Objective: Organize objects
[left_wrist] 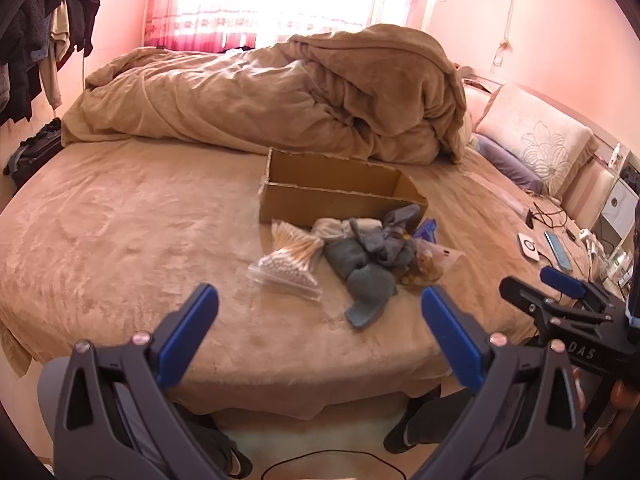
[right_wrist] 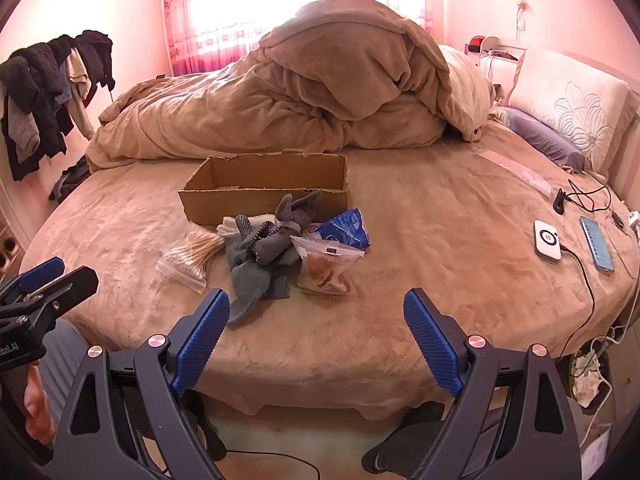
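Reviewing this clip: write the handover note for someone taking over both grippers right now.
Left gripper and right gripper: both open, empty, short of the pile.
Cardboard box on the bed; nothing visibly packed inside.
In front of it: cotton swab bag, grey socks, white sock, blue packet, clear snack bag.
Done: nothing packed yet.
Left: likely move each item into the box.

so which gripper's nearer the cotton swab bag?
Left. The left gripper hovers open just short of the cotton swab bag, which lies toward its left finger; the right gripper sits further right.
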Motion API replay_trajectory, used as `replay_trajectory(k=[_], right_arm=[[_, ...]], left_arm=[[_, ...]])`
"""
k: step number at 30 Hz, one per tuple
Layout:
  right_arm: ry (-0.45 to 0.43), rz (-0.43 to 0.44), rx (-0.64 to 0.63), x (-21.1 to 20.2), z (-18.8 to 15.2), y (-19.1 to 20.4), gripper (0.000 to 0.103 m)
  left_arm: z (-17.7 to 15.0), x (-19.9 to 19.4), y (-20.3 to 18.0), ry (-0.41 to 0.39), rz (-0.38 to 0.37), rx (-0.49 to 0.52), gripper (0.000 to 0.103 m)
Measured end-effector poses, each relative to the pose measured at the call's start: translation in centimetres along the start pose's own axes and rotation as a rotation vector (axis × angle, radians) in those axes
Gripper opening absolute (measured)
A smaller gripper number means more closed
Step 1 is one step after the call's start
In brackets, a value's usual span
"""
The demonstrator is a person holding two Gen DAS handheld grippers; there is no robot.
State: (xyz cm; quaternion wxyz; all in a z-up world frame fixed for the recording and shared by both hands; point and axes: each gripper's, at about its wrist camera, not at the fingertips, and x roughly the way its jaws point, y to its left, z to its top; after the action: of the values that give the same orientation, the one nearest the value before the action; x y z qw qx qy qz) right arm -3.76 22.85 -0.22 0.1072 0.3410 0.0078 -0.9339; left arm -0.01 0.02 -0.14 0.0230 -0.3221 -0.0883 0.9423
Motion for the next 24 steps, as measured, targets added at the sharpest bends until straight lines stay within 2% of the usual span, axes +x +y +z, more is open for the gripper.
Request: replay_trajectory(k=[24], right_arm=[[0.005, 0.01, 0.01, 0.31, -0.04, -0.28, 0.091]], left_arm=[[-0.11, 0.31, 0.12, 0.004, -0.005, -0.012, 0.102]])
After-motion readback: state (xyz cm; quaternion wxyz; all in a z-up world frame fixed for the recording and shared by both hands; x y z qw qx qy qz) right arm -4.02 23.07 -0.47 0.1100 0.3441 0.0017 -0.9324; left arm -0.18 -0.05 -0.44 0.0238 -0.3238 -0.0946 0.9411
